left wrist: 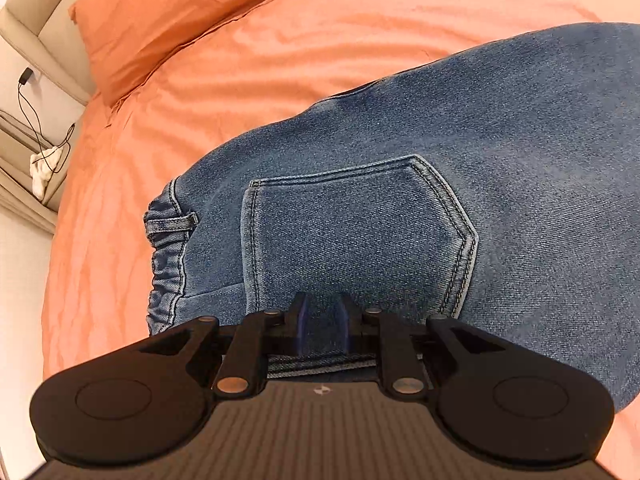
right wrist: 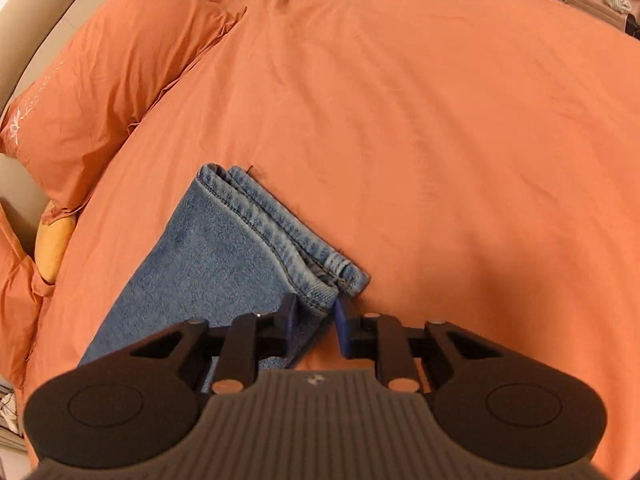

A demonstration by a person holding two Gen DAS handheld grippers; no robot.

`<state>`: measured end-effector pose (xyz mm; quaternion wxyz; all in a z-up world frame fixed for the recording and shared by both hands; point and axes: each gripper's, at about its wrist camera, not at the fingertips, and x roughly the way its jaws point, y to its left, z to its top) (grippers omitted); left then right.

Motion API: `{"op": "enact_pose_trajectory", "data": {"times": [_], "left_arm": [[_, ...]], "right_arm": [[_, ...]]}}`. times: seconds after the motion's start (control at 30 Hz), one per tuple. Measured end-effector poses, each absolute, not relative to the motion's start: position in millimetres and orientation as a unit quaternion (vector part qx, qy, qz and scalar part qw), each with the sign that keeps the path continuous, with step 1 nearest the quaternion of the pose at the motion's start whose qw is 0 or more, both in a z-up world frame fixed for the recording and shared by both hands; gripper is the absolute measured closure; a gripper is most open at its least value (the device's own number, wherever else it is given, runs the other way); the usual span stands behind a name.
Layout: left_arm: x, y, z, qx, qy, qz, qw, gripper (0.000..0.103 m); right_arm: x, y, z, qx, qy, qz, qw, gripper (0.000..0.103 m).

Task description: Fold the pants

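Denim fills the left wrist view: blue jeans lie flat on an orange bedsheet, seat side up, with a back pocket in the centre and the gathered waistband to the pocket's left. An orange pillow sits beyond the waistband, near the headboard. The left gripper hangs just below the pocket, its jaws set a little apart with denim showing between them; whether they pinch the cloth I cannot tell.

From the right wrist view, the leg end of the jeans rests on the same sheet. Two hems lie stacked one on the other, so the legs seem already laid together lengthwise. The right gripper sits at the corner of the hems nearest the camera, jaws open, one on each side of the denim edge, not yet closed. A pillow lies well beyond the hems.

Judging by this, the lengthwise fold is done; folding hems up toward the waistband remains.
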<state>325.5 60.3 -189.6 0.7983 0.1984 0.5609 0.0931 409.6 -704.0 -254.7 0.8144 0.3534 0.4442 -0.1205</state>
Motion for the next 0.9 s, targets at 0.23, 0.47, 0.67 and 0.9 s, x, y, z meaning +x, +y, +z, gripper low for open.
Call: {"op": "enact_pose_trajectory", "data": {"times": [0.23,0.47,0.67,0.9], "left_arm": [[324.2,62.3,-189.9,0.189,0.558,0.093,0.803,0.081],[319.5,62.0,-192.3,0.189,0.555,0.086,0.806,0.081],[320.2,68.4,-195.5,0.177,0.554,0.088,0.808,0.081],[306.0,51.0,-168.3,0.172,0.513,0.086,0.837,0.081]], "right_arm": [[410.8,-681.6,-197.7,0.260,0.392,-0.093,0.878,0.099],[416.3,-683.1,-234.8,0.241,0.440,-0.148,0.852,0.099],[422.9,-678.9,-266.7,0.243,0.462,-0.168,0.836,0.099],[414.6,-666.9,-244.1,0.201,0.459,-0.155,0.851,0.071]]}}
